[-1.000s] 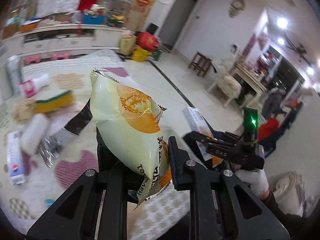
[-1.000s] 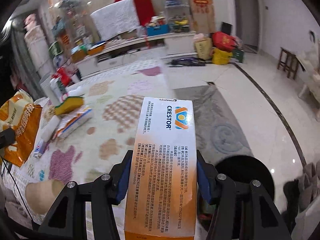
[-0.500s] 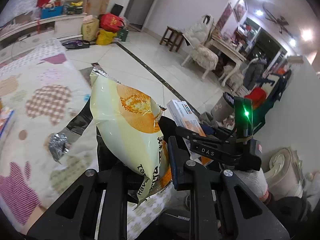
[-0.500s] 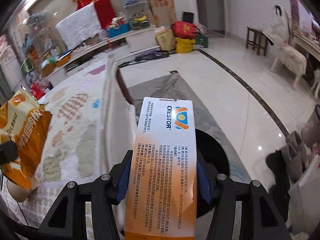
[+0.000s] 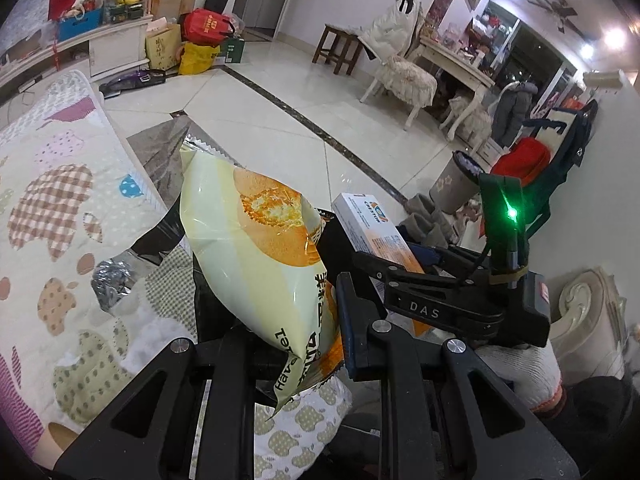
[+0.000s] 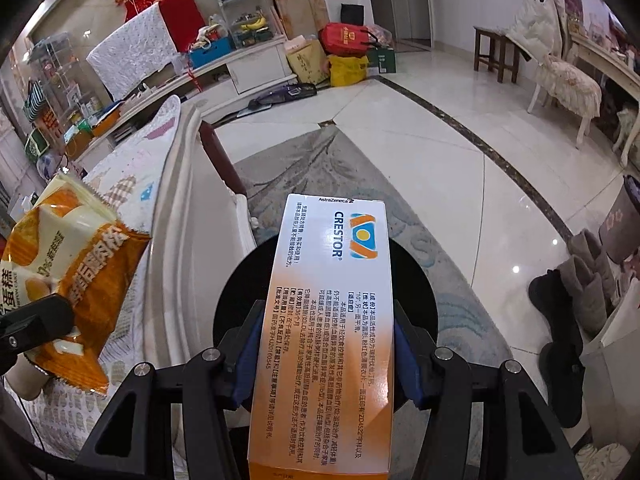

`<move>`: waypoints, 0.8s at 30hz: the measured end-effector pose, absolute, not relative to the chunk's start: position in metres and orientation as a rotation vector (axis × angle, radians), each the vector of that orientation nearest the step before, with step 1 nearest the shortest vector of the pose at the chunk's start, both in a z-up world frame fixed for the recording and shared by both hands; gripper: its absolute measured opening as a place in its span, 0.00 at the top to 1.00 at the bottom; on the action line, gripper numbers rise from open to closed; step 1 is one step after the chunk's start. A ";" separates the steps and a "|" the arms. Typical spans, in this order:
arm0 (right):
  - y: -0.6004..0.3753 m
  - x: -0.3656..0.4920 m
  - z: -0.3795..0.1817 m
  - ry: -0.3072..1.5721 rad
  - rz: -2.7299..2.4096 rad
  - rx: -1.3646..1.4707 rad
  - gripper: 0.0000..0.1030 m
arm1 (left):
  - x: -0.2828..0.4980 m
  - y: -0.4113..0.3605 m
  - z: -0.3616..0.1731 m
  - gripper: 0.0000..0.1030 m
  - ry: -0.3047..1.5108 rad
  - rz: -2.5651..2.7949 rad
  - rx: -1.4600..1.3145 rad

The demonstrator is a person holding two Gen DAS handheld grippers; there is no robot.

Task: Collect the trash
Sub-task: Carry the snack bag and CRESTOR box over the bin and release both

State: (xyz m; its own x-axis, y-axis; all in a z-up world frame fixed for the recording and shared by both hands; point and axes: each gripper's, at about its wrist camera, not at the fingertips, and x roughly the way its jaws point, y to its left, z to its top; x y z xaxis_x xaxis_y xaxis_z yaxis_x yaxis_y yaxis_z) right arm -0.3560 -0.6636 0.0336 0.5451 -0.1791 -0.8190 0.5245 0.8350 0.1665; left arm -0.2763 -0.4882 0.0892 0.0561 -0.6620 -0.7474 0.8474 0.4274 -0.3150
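My left gripper (image 5: 288,344) is shut on a pale yellow snack bag (image 5: 256,248) with an orange cake picture, held upright; the bag also shows at the left of the right wrist view (image 6: 76,276). My right gripper (image 6: 324,356) is shut on a white and orange Crestor medicine box (image 6: 328,320), held over a round black bin (image 6: 236,292) on the floor. In the left wrist view the box (image 5: 376,228) and the right gripper (image 5: 440,300) sit just right of the bag. A crumpled silver wrapper (image 5: 110,284) lies on the patterned mat (image 5: 52,208).
The mat-covered table edge (image 6: 172,208) runs along the left of the bin. Boots (image 6: 588,292) and a grey basket (image 6: 620,224) stand right. Chairs (image 5: 400,76), a stool (image 5: 338,46) and bags (image 5: 200,40) stand across the tiled floor.
Both grippers have swung right, away from the mat with its scattered items, toward the table edge. The black bin has come under the box. Both grips are unchanged.
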 end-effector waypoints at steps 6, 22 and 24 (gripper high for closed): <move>-0.670 -0.357 0.029 0.914 -0.446 0.436 0.46 | -0.276 -0.494 0.081 0.84 0.981 -1.154 0.254; -0.683 -0.360 0.018 0.911 -0.481 0.548 0.18 | -0.269 -0.491 0.083 0.31 0.996 -1.199 0.196; -0.678 -0.361 0.019 0.916 -0.474 0.535 0.18 | -0.268 -0.486 0.082 0.31 0.995 -1.193 0.195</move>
State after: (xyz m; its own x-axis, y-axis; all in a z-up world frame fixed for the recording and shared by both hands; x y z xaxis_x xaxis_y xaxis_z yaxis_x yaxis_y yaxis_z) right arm -0.3608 -0.6780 0.0189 0.5254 -0.1552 -0.8366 0.5929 0.7720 0.2291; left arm -0.2677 -0.4862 0.0816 0.0207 -0.6828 -0.7303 0.8406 0.4073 -0.3571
